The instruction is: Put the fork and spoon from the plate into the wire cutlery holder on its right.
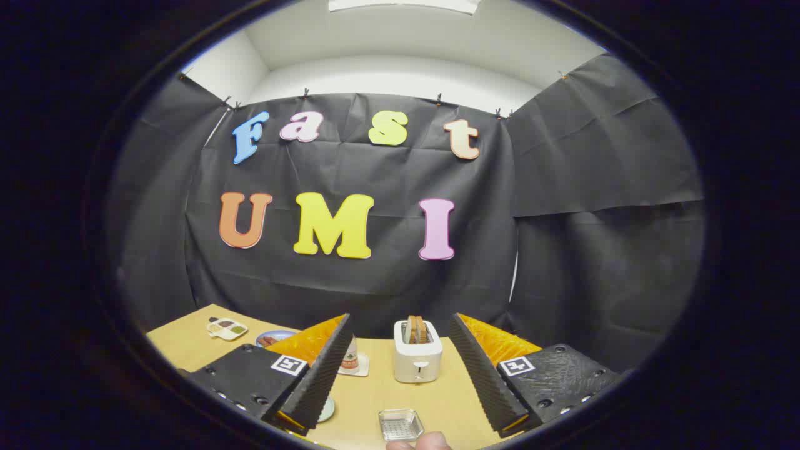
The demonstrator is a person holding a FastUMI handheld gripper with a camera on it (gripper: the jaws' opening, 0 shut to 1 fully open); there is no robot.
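My gripper (400, 319) is held above the wooden table (387, 394), open, with nothing between its black ribbed fingers (322, 375). A small square metal mesh holder (400, 424) sits on the table low between the fingers, close to me. A person's fingertip (420, 442) shows just in front of it. The rim of a pale round dish (327, 409) peeks out beside the left finger; its contents are hidden. I cannot make out a fork or a spoon.
A white toaster (417, 359) with toast in its slots stands beyond the holder, between the fingers. A small can (350, 357) on a coaster is left of it. Farther left lie a blue plate (274, 338) and a white divided dish (226, 328).
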